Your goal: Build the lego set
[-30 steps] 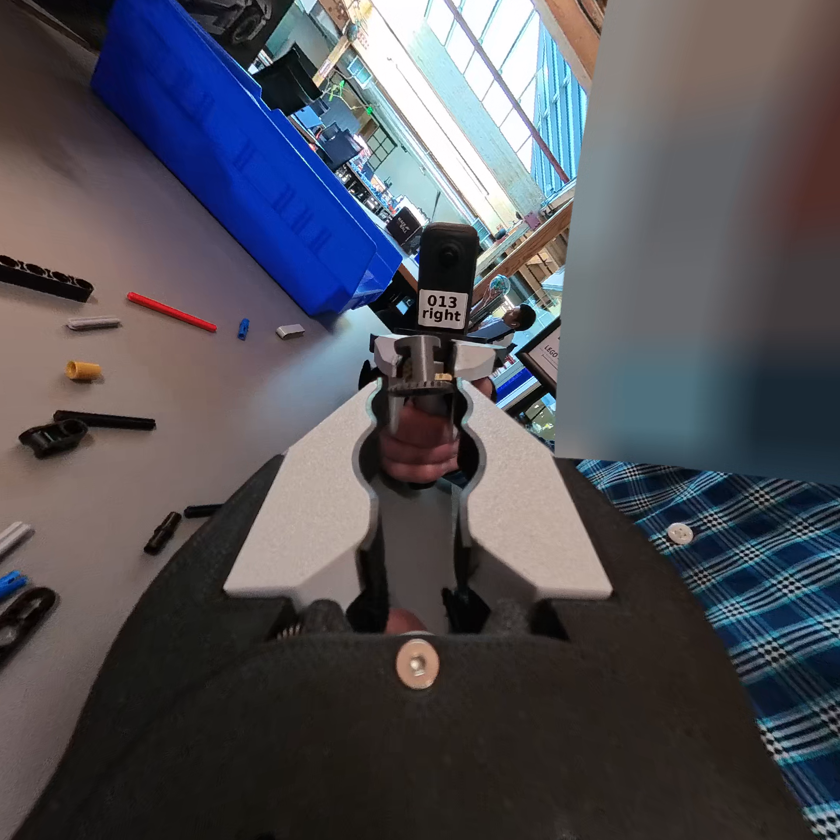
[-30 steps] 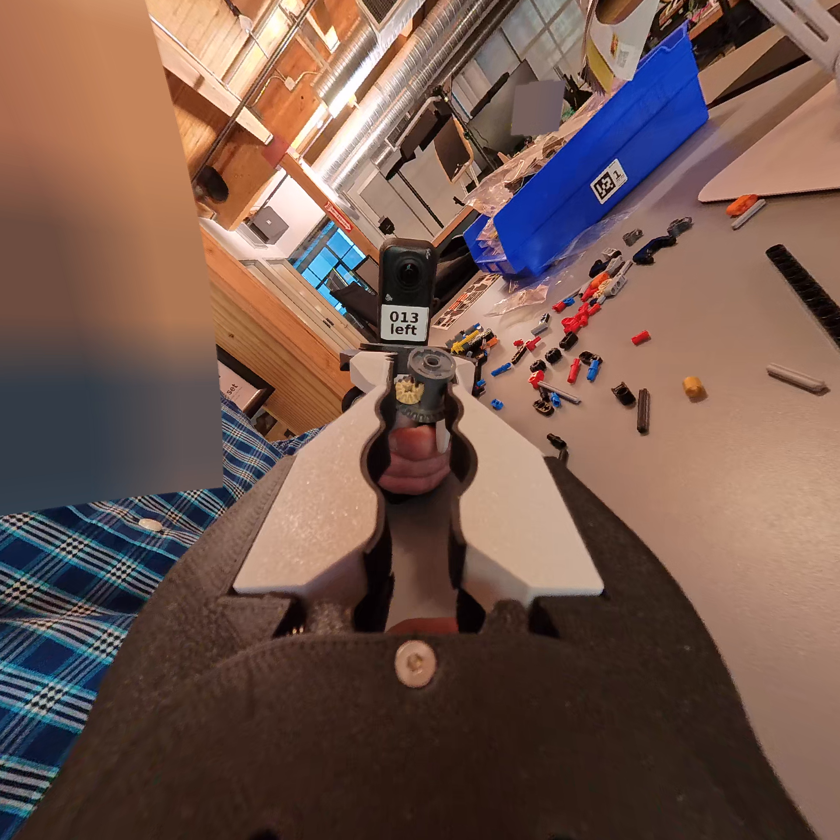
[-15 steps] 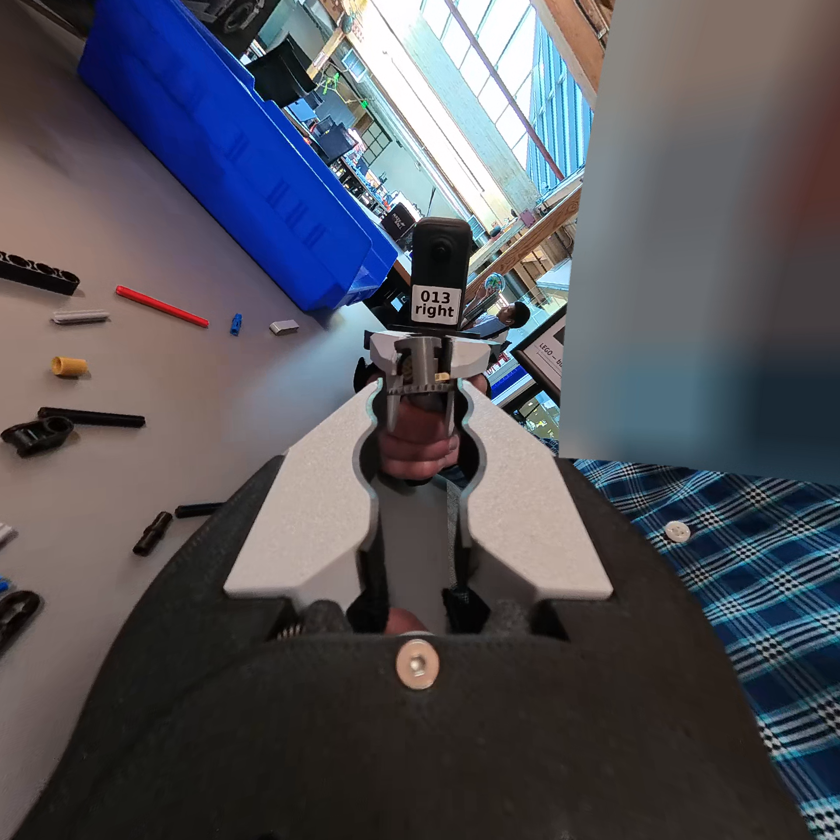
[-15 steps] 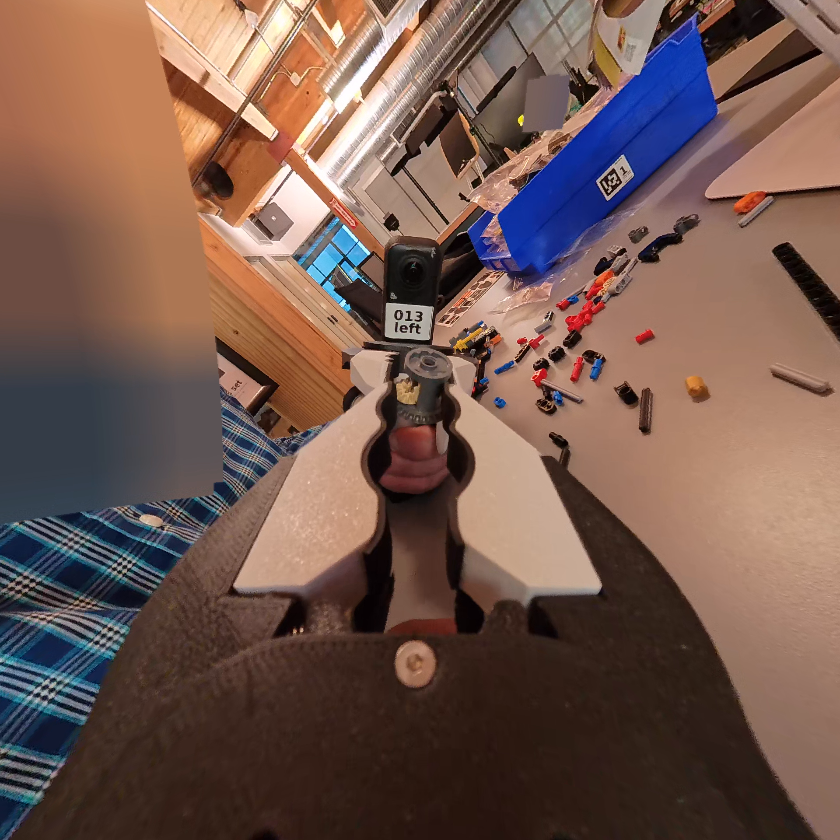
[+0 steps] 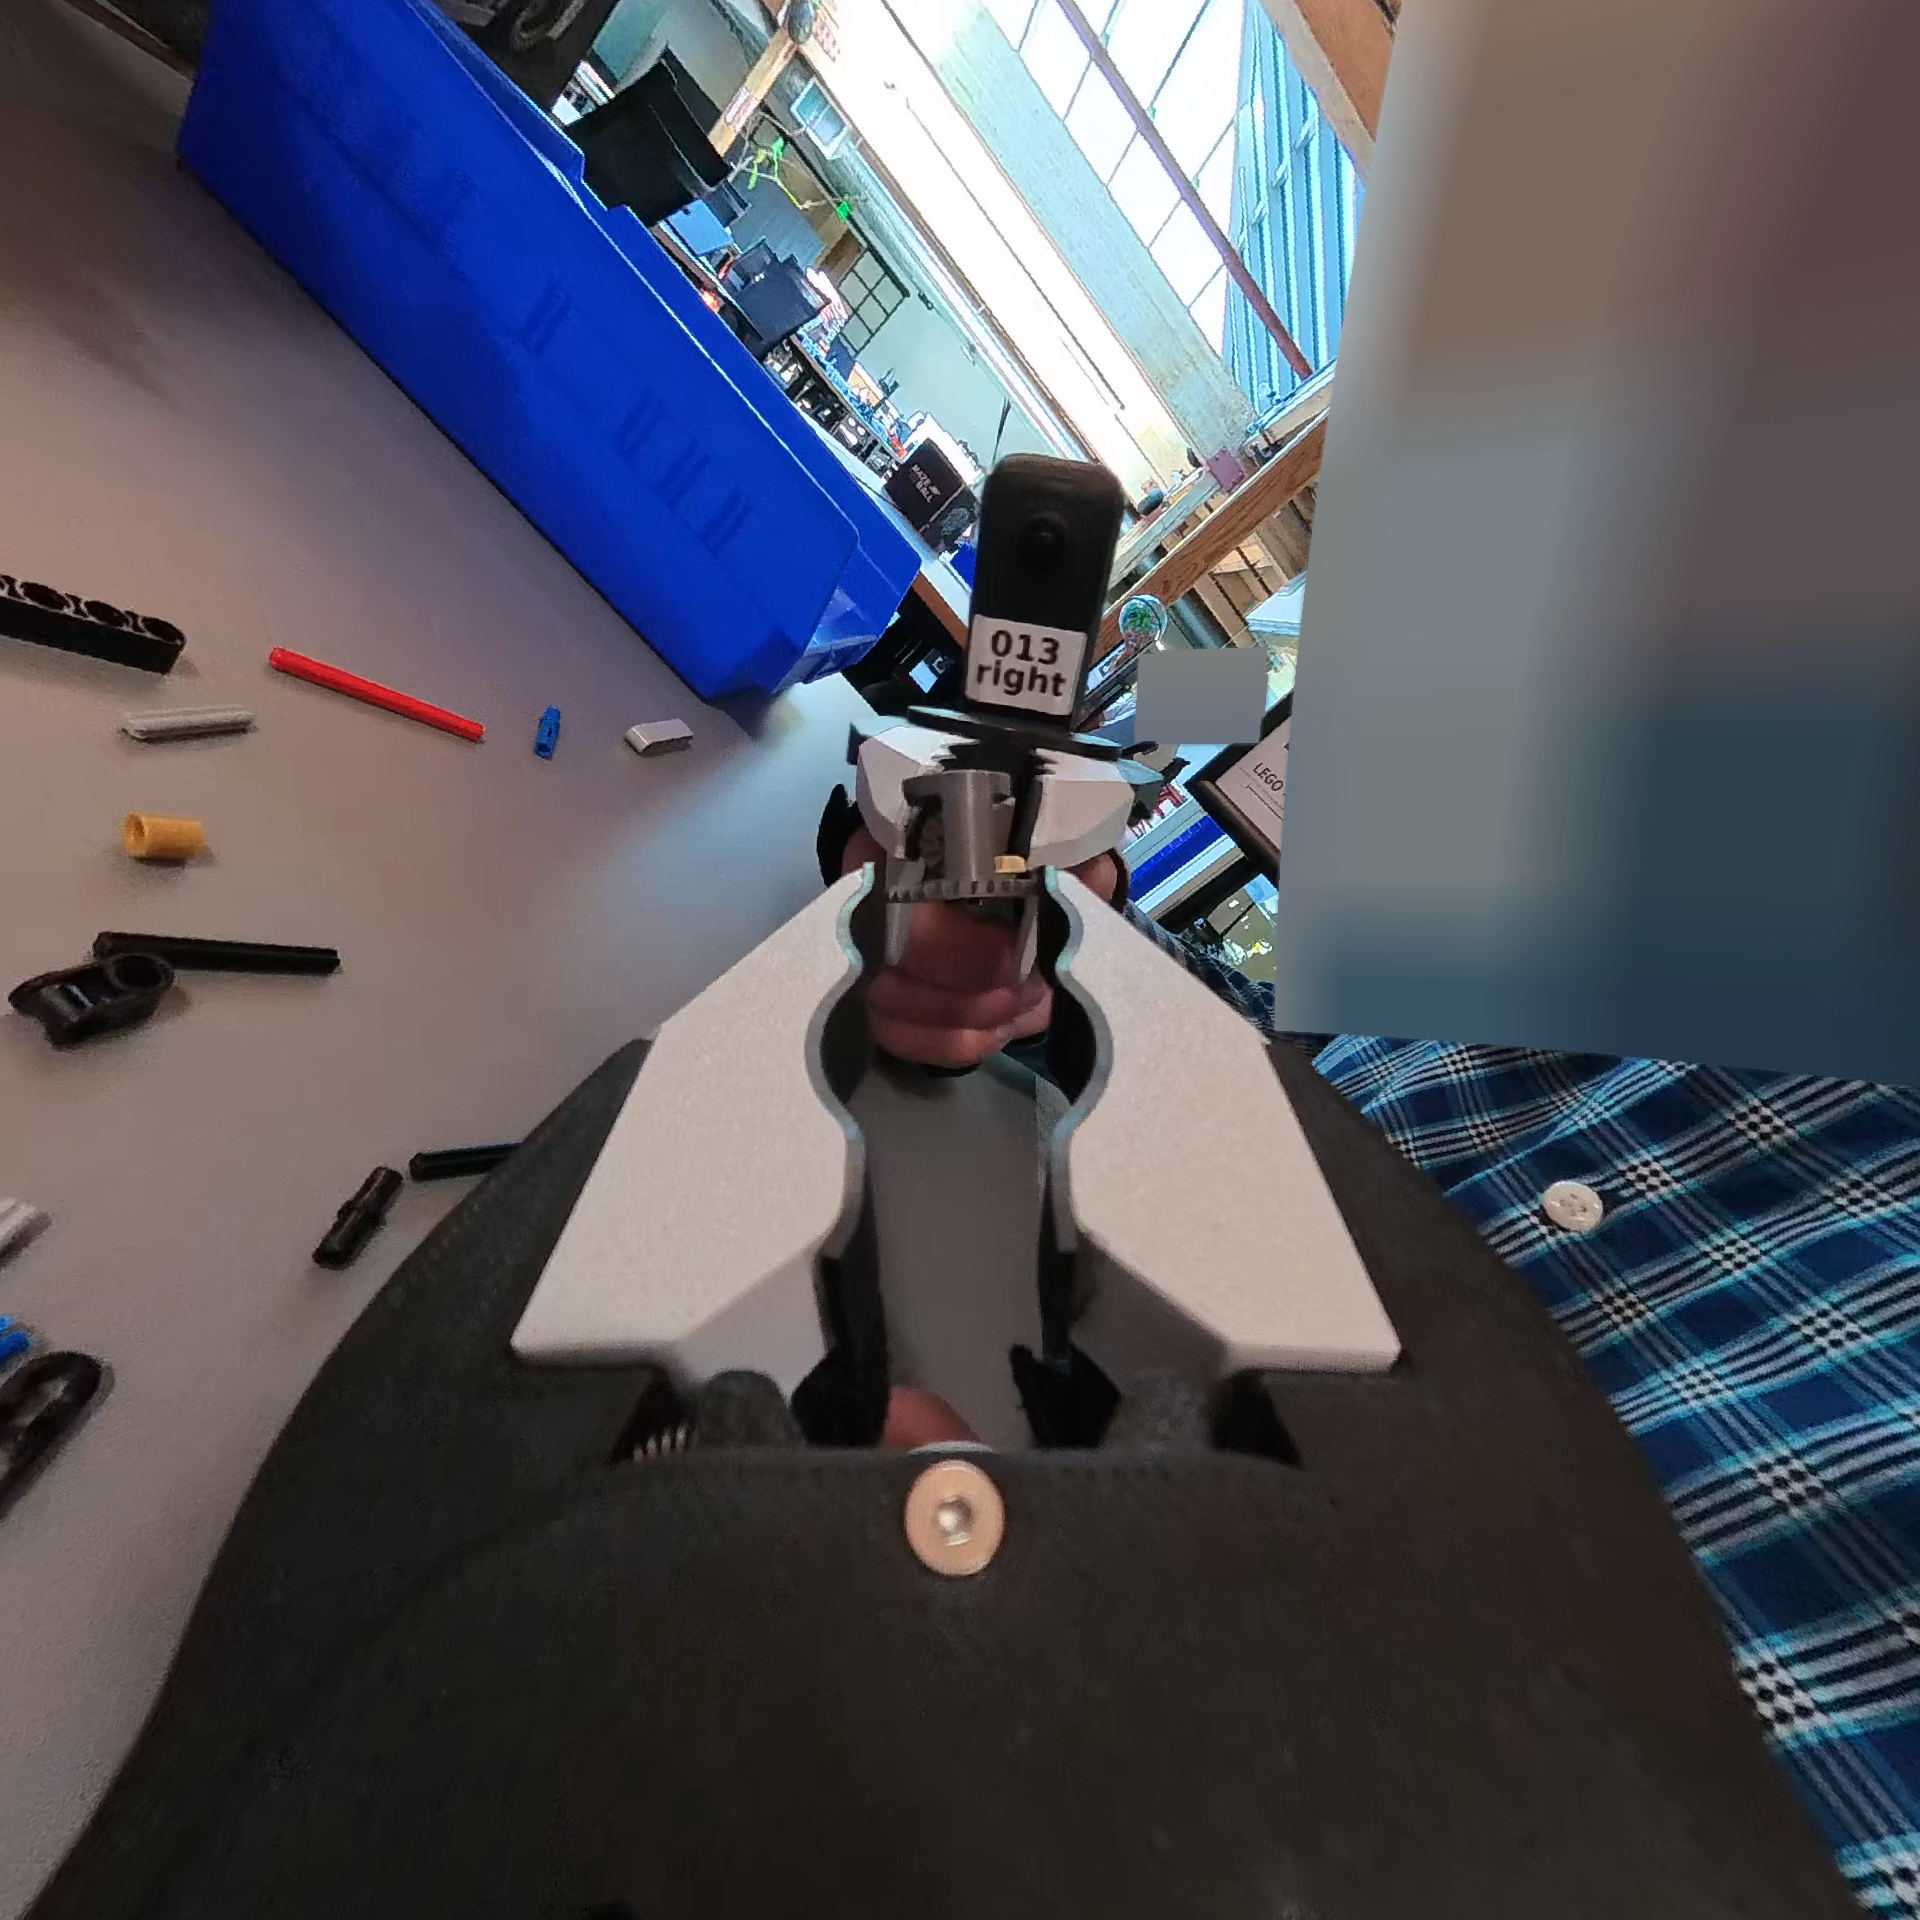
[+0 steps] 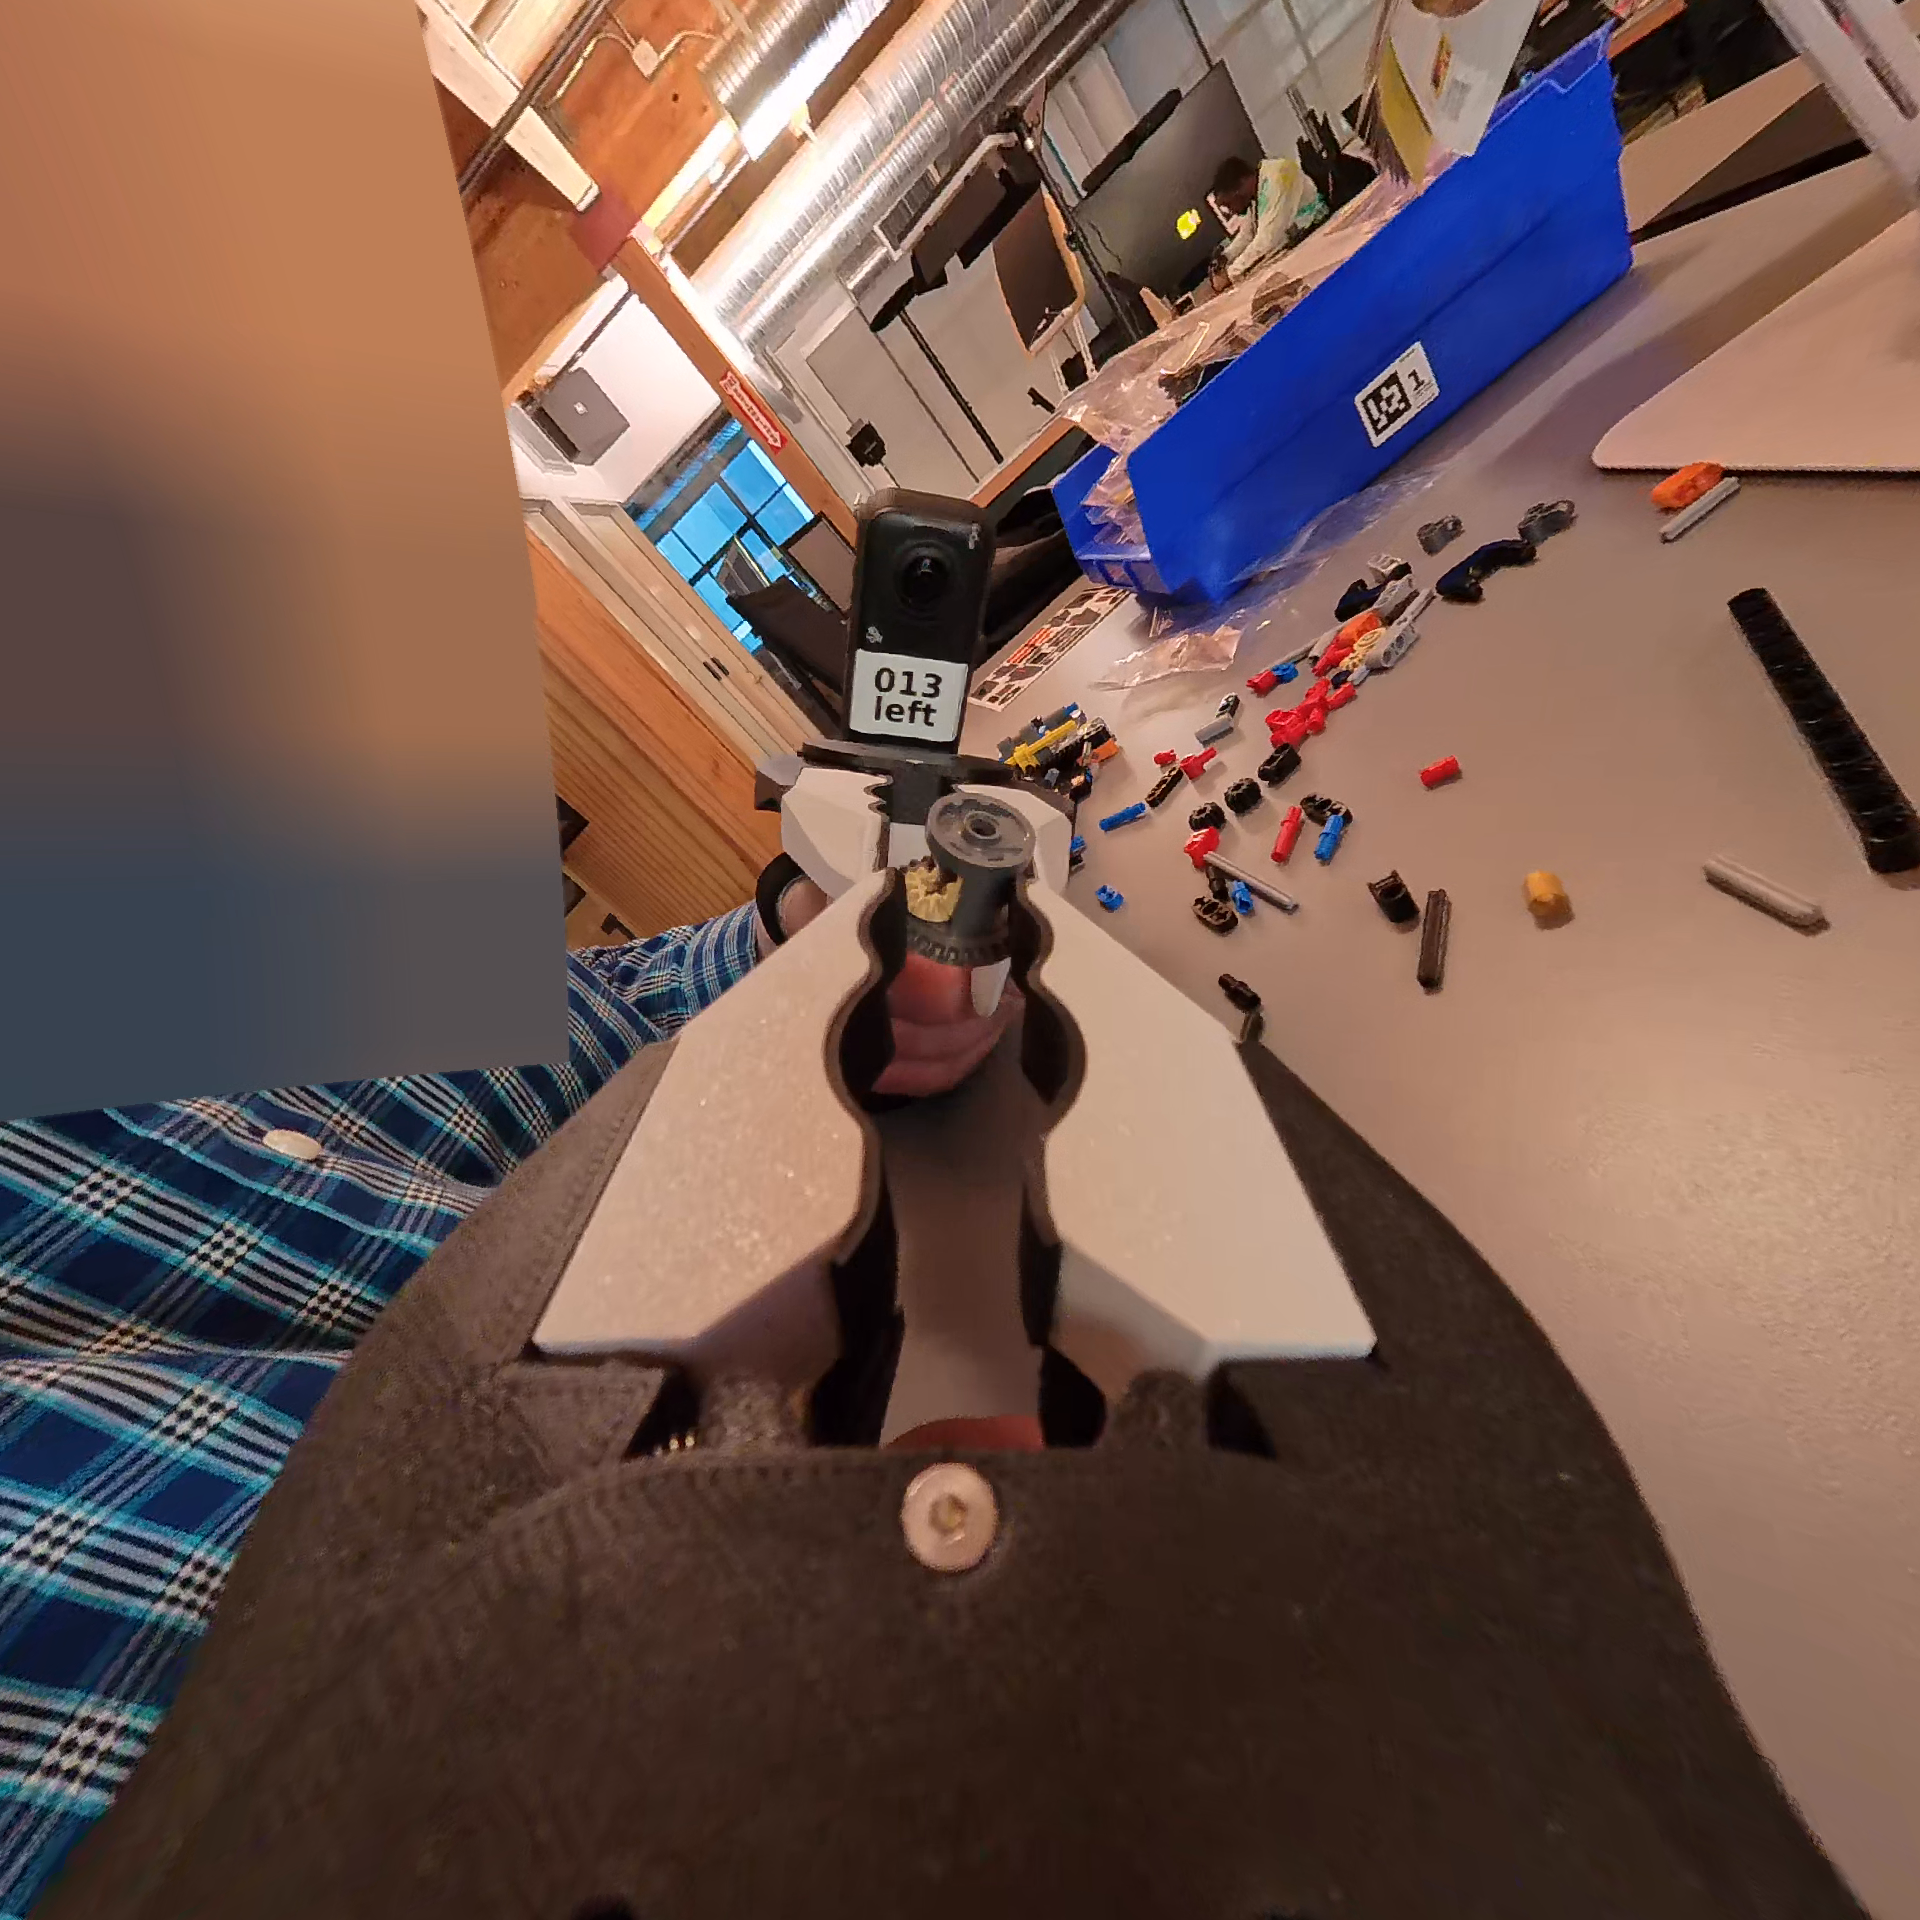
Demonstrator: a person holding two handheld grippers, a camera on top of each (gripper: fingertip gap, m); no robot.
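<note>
the two grippers face each other tip to tip above the grey bench, both pinching one small lego build between them. seen from the left wrist view, the left gripper is closed down to a narrow gap on the toothed end of the dark grey cylindrical gear assembly, and the right gripper opposite it clamps the other end, with a small tan pin sticking out at the side. from the right wrist view the same assembly shows a round grey disc on top and a tan bevel gear tucked beside it; the right gripper is nearly shut around it, though exactly where its fingertips touch is hard to make out.

the build is held off the bench, in front of a person in a blue plaid shirt.

on the bench lie loose parts: a long red axle, a black technic beam with holes, a short tan bush, a black axle, and a scatter of red, blue and black pins. a blue plastic bin stands at the far edge.
</note>
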